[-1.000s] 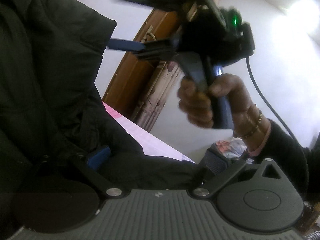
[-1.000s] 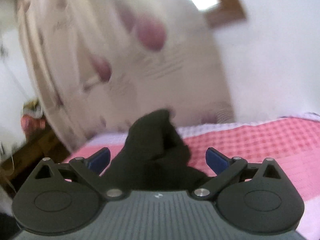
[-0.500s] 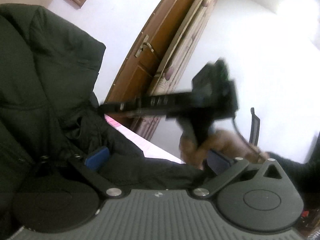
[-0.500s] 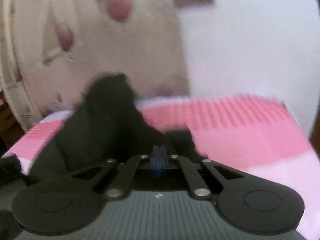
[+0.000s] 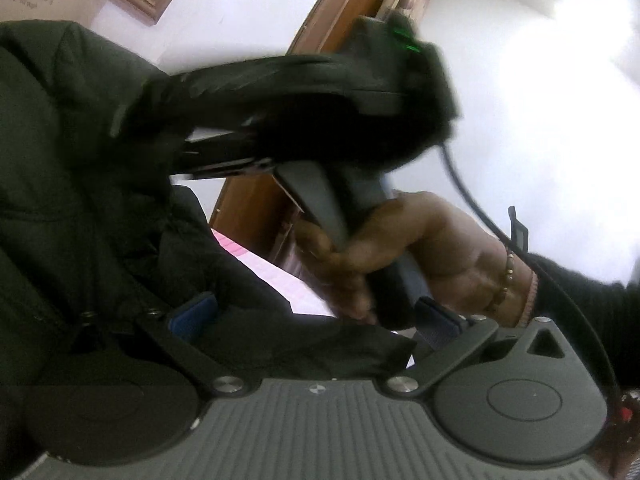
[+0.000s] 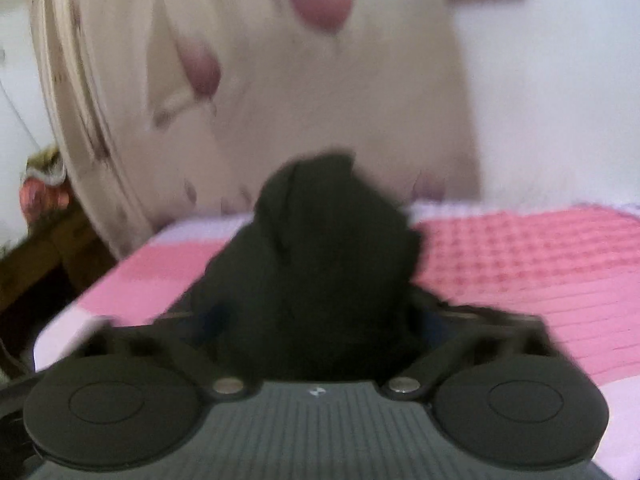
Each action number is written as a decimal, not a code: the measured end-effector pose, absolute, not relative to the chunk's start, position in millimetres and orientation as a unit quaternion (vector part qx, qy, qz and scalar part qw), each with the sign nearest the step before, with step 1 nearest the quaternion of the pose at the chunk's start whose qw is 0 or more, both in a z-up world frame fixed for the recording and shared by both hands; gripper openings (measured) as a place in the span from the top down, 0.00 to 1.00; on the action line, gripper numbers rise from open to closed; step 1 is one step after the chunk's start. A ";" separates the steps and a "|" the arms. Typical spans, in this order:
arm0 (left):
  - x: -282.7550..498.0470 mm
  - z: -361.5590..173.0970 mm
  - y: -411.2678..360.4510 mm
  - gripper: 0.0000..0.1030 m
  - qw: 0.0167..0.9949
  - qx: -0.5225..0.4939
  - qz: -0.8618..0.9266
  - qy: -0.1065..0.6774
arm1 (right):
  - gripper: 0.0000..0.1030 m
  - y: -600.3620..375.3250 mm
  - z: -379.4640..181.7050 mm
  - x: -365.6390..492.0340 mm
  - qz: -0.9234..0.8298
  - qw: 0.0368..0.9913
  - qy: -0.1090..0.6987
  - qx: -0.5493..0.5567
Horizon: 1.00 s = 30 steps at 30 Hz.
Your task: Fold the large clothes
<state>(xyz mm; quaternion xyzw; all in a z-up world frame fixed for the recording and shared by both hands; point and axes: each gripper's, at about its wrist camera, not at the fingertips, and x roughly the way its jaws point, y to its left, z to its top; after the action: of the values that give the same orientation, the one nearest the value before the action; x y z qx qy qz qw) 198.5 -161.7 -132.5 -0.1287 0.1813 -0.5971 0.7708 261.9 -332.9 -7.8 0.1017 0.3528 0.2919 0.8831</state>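
Left gripper [image 5: 316, 320] jaws wide w/ black jacket [image 5: 80, 200] draped across them, pads not pressing; right gripper [image 6: 320, 320], in person's hand [image 5: 384, 256], has just been opening, blurred jaws apart w/ jacket bunch between; grip unclear; jacket lifted over pink checked bedspread [image 6: 540, 264]; floral curtain [image 6: 280, 80] behind.
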 end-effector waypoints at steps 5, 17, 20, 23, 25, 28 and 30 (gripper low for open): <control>194.0 -132.3 -156.9 0.00 0.765 -0.126 -0.608 0.174 | 0.91 -336.5 9.6 240.8 0.276 0.904 0.321 0.068; 188.8 -127.8 -165.9 0.00 0.769 -0.115 -0.604 0.177 | 0.96 -425.2 -28.7 195.3 0.175 0.910 0.295 0.233; 189.4 -128.1 -158.2 0.00 0.770 -0.113 -0.603 0.176 | 0.43 -423.2 -3.8 208.8 0.213 0.904 0.281 0.242; 186.3 -127.0 -159.1 0.00 0.772 -0.112 -0.600 0.174 | 0.00 -395.7 5.2 222.3 0.239 0.908 0.283 0.193; 182.6 -126.5 -160.8 0.00 0.775 -0.107 -0.599 0.173 | 0.00 -371.9 1.7 240.3 0.259 0.900 0.311 0.163; 178.5 -124.9 -160.7 0.00 0.780 -0.102 -0.593 0.170 | 0.66 -337.4 -16.6 264.3 0.273 0.885 0.355 0.125; 177.7 -124.2 -158.6 0.00 0.783 -0.108 -0.589 0.170 | 0.85 -320.7 -17.1 265.3 0.272 0.888 0.357 0.097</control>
<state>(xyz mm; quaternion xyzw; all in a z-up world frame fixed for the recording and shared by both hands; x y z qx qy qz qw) 177.7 -158.6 -124.2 -0.1075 0.1695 -0.5892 0.7826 265.3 -320.7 -17.1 0.0973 0.3568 0.2717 0.8885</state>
